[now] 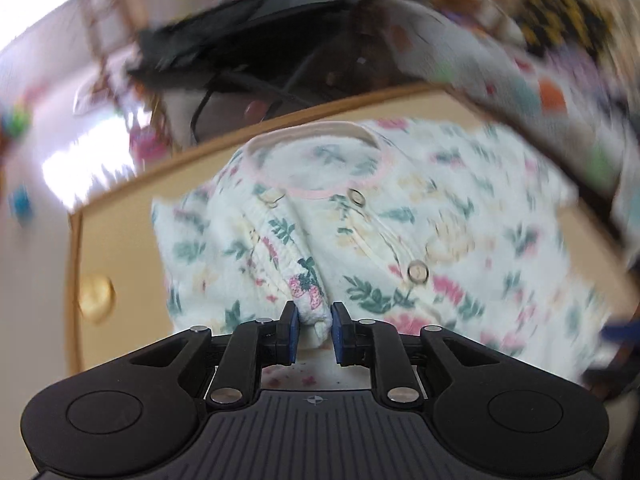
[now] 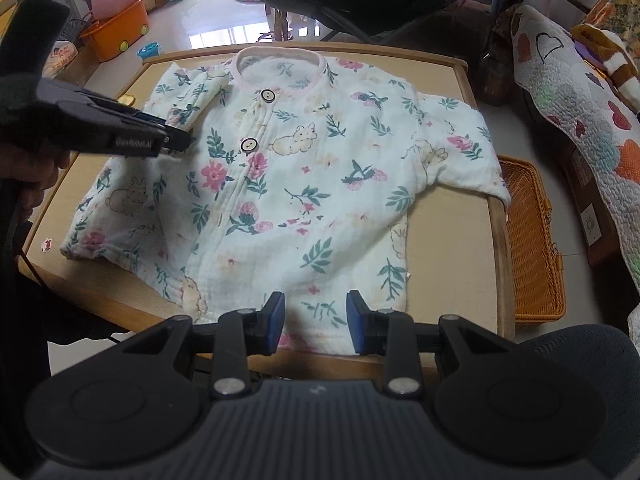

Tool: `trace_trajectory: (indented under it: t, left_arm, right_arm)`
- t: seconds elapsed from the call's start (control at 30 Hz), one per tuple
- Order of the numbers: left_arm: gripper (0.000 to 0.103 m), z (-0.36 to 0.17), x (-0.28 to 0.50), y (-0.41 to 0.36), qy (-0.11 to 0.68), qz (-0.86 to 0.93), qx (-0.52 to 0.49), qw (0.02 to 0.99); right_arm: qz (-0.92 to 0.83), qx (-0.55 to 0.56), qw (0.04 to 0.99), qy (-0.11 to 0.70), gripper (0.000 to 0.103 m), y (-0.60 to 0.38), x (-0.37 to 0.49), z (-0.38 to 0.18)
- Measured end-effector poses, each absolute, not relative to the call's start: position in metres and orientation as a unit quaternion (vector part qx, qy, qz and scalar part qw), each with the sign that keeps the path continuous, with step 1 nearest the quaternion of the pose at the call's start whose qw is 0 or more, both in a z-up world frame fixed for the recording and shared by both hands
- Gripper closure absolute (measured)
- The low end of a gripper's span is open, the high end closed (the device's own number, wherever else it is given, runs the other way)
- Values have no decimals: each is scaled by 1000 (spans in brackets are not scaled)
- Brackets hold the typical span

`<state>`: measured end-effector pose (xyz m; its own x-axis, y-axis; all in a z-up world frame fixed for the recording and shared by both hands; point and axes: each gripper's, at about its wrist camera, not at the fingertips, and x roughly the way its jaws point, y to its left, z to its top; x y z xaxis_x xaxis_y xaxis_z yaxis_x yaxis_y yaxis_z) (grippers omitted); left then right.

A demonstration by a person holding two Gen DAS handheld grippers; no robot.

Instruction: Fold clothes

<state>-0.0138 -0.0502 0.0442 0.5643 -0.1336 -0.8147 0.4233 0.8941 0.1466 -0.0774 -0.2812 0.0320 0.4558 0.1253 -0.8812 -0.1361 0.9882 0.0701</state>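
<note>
Shirt [image 2: 288, 184] lies flat, front up, on tabletop [image 2: 452, 240]. Left claw [image 1: 313, 326] has sleeve cuff [image 1: 310, 300] between loosened pads, contact unclear. Right claw [image 2: 316, 322] released above hem. Advise: lay sleeve straight across chest, smooth before withdrawing.

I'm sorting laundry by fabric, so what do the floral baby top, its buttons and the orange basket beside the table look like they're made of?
Floral baby top: soft, matte, crinkly woven cloth, probably cotton gauze, going by its puckered, quilted-looking surface.
Buttons: smooth pale discs with dark rims, possibly wood or plastic; too small to tell.
Orange basket: woven strands, wicker or a plastic imitation.
</note>
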Motion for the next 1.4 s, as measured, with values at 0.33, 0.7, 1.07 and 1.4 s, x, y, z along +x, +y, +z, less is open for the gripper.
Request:
trace_trajectory:
  t: [0.33, 0.7, 1.07, 1.4]
  left_arm:
    - [62, 56, -12, -59, 424, -167, 197, 868]
    - [61, 62, -23, -55, 413, -200, 108, 882]
    - [60, 47, -55, -1, 455, -144, -44, 878]
    - [52, 10, -94, 16, 476, -122, -73, 868]
  right_arm:
    - [77, 0, 851, 520, 70, -283, -78, 30]
    - [73, -3, 848, 525, 70, -284, -77, 30]
    - [20, 23, 865, 501, 70, -331, -64, 50]
    - [-49, 49, 874, 481, 70, -387, -42, 63]
